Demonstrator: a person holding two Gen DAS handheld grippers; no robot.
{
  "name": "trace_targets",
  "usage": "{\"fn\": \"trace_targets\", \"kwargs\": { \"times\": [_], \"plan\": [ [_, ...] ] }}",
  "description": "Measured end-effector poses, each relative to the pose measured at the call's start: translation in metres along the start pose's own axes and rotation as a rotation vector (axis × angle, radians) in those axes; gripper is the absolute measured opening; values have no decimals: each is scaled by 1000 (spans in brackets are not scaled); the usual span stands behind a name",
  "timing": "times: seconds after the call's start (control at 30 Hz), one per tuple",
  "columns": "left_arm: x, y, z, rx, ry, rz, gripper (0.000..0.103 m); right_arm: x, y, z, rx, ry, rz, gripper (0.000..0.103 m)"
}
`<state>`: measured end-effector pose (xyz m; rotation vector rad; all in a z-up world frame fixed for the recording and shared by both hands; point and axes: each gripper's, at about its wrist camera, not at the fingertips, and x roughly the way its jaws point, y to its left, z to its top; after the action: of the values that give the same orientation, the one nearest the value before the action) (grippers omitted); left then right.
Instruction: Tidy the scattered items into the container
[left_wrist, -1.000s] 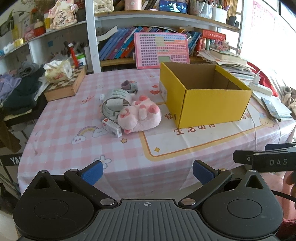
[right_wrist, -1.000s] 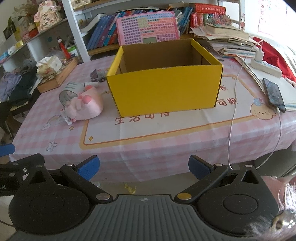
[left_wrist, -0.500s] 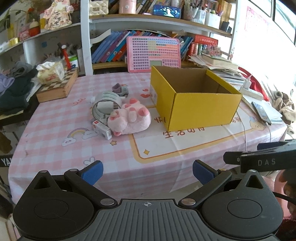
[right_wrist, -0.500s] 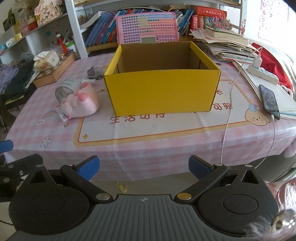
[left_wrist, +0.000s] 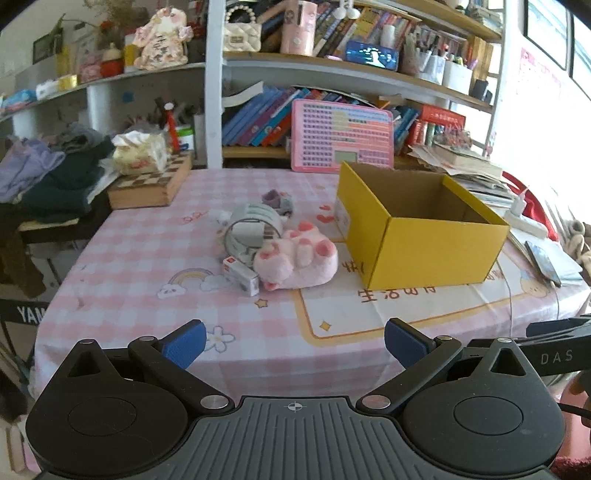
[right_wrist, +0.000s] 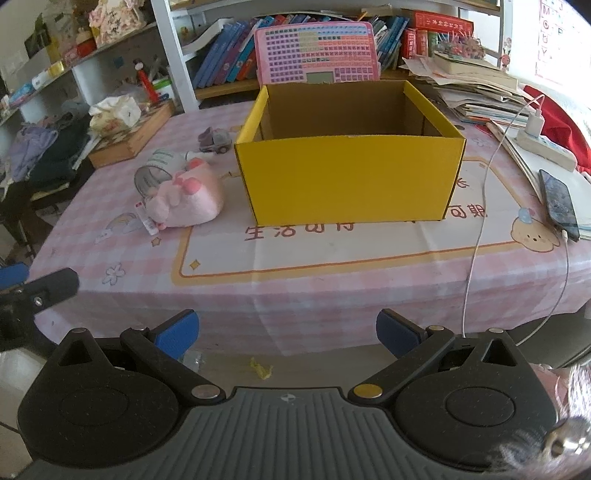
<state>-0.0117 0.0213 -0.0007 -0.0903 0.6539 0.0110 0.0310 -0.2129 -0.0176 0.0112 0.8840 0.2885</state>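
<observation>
An open yellow cardboard box (left_wrist: 436, 243) (right_wrist: 347, 177) stands on the pink checked tablecloth. Left of it lie a pink plush toy (left_wrist: 299, 260) (right_wrist: 188, 199), a tipped clear cup (left_wrist: 253, 225) (right_wrist: 157, 173), a small white carton (left_wrist: 242, 275) (right_wrist: 146, 219) and a small toy car (left_wrist: 279, 201) (right_wrist: 216, 140). My left gripper (left_wrist: 293, 343) is open and empty, near the table's front edge. My right gripper (right_wrist: 286, 330) is open and empty, off the front edge facing the box.
A wooden chess box (left_wrist: 147, 186) with a tissue pack stands at the back left. A pink keyboard toy (left_wrist: 341, 136) leans behind the box. A phone (right_wrist: 559, 201), white cable (right_wrist: 480, 236), power strip and paper stacks lie at the right. Shelves run behind.
Both grippers have drawn back and risen a little from the table, so it looks farther away. The items and the box have not moved. Both grippers stay open.
</observation>
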Motion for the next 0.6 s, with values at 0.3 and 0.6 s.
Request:
{"fn": "trace_targets", "kwargs": {
  "times": [0.3, 0.6],
  "plan": [
    [0, 12, -5, -30, 2, 16, 103, 3, -1, 2, -89, -81, -90, 103],
    [-7, 1, -11, 60, -12, 13, 103, -3, 14, -4, -116, -92, -70, 103]
  ]
}}
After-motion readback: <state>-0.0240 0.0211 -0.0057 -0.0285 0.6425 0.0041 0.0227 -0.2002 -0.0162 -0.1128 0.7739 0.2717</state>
